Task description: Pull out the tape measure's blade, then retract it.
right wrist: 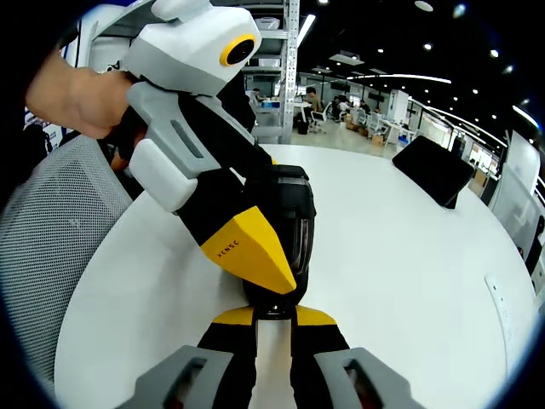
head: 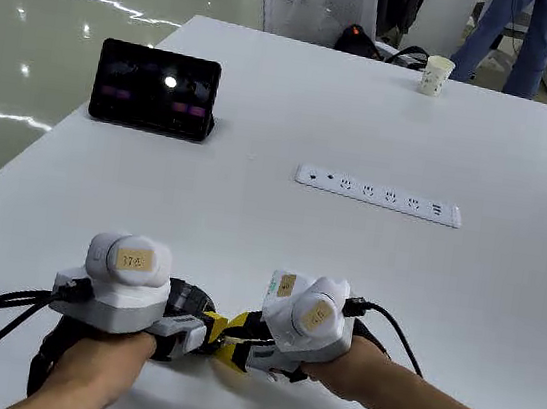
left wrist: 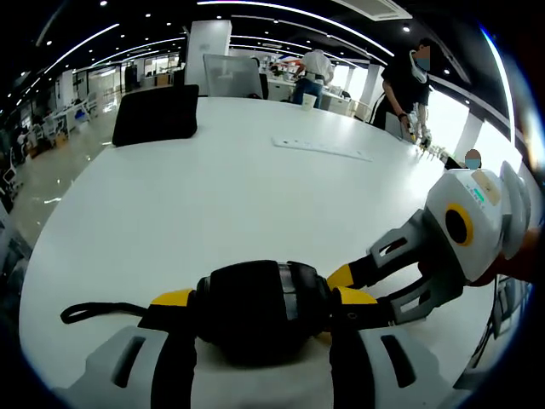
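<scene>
Jaws of the left gripper [left wrist: 264,300] clamp the black tape measure [left wrist: 260,328] across its case, low at the near edge of the white counter [head: 364,126]. From the right, the right gripper [right wrist: 272,322] meets it with jaws drawn narrow on the case's end; whether they grip the blade's tip I cannot tell. Far left stands a tablet [head: 154,89], a power strip [head: 378,194] lies mid-counter, and a cup [head: 436,75] sits at the far edge
</scene>
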